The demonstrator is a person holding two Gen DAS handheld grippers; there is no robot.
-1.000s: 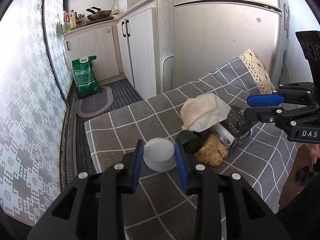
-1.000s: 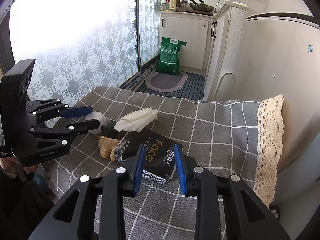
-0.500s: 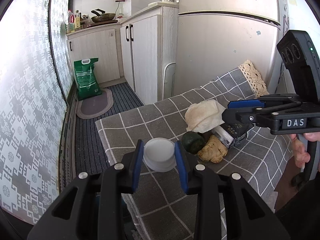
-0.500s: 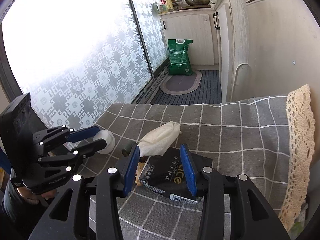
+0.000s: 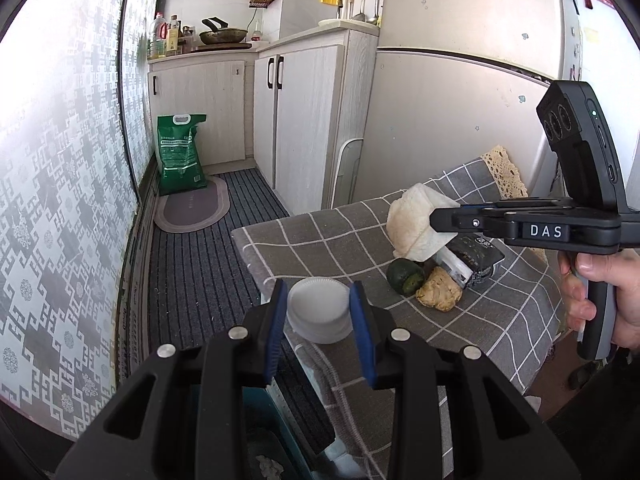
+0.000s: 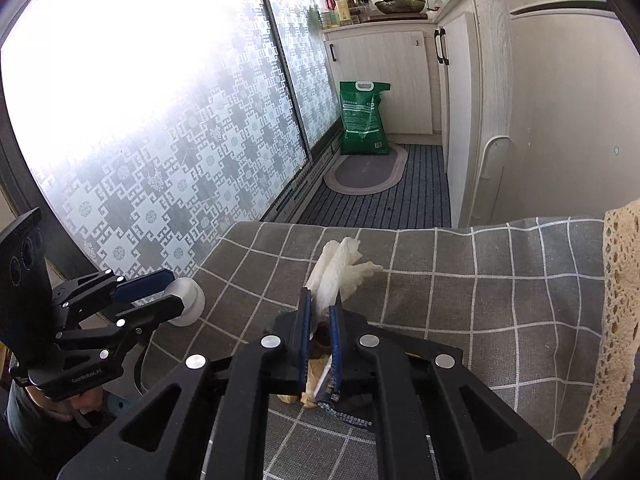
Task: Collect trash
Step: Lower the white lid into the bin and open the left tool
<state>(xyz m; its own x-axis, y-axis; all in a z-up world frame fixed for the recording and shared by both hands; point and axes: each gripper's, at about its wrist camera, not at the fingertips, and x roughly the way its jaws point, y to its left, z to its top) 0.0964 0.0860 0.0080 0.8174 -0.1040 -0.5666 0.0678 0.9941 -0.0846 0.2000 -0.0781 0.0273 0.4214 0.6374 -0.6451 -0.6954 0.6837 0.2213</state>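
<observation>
Since a second ago the right gripper (image 6: pixel 319 320) has left the black packet (image 5: pixel 474 256); its jaws have just been closing and now pinch the crumpled white tissue (image 6: pixel 334 272), which sticks out ahead of them. The left gripper (image 5: pixel 320 312) has drawn back toward the edge of the checked surface (image 5: pixel 320 236), jaws clamped on a white plastic cup (image 5: pixel 318 310). Beyond the cup lie a dark green fruit (image 5: pixel 406 278) and a ginger root (image 5: pixel 438 290), just beside the packet.
</observation>
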